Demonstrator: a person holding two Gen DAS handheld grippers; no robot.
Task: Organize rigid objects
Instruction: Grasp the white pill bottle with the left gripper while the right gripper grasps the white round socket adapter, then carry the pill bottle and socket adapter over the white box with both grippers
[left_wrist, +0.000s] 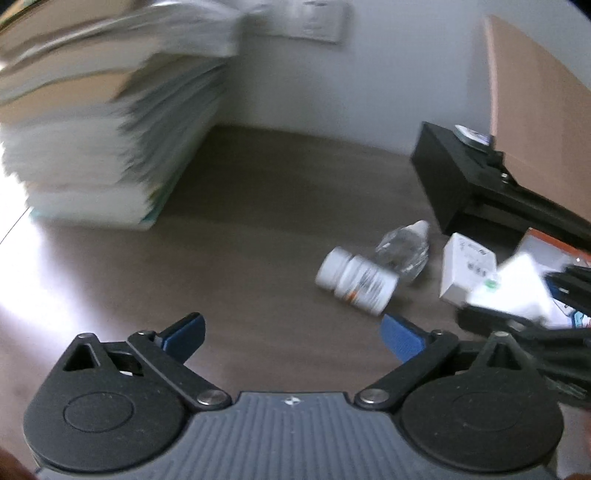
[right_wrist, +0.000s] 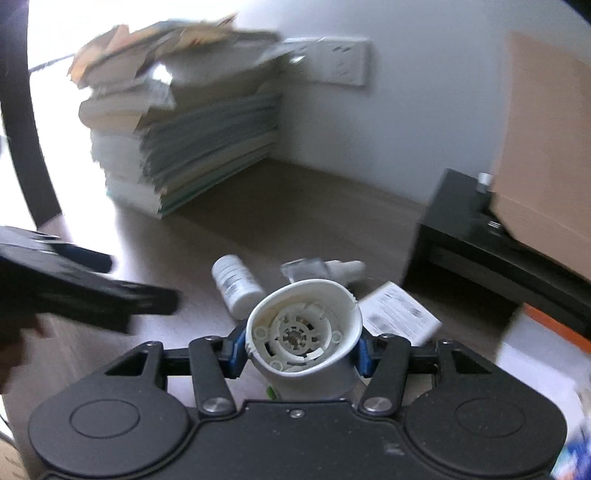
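Brown surface (left_wrist: 258, 221) below a grey wall carries stacked books (left_wrist: 103, 140); left gripper (left_wrist: 291, 336) fingers spread, unladen, right gripper (right_wrist: 301, 354) fingers clamping a white container (right_wrist: 306, 332).

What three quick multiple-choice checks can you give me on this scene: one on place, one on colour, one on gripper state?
1. Where does the white pill bottle lie?
A. on the stack of books
B. on its side on the table, next to the clear bottle
C. in the left gripper

2. What colour are the gripper finger pads?
A. blue
B. red
C. yellow

3. What is the right gripper doing?
A. open, empty
B. shut on the white pill bottle
C. shut on a white plastic cup-shaped part

Answers: B, it lies flat on the brown table next to the clear bottle; A, both pads show blue; C, the cup-shaped part sits between the fingers, while the left gripper is open.
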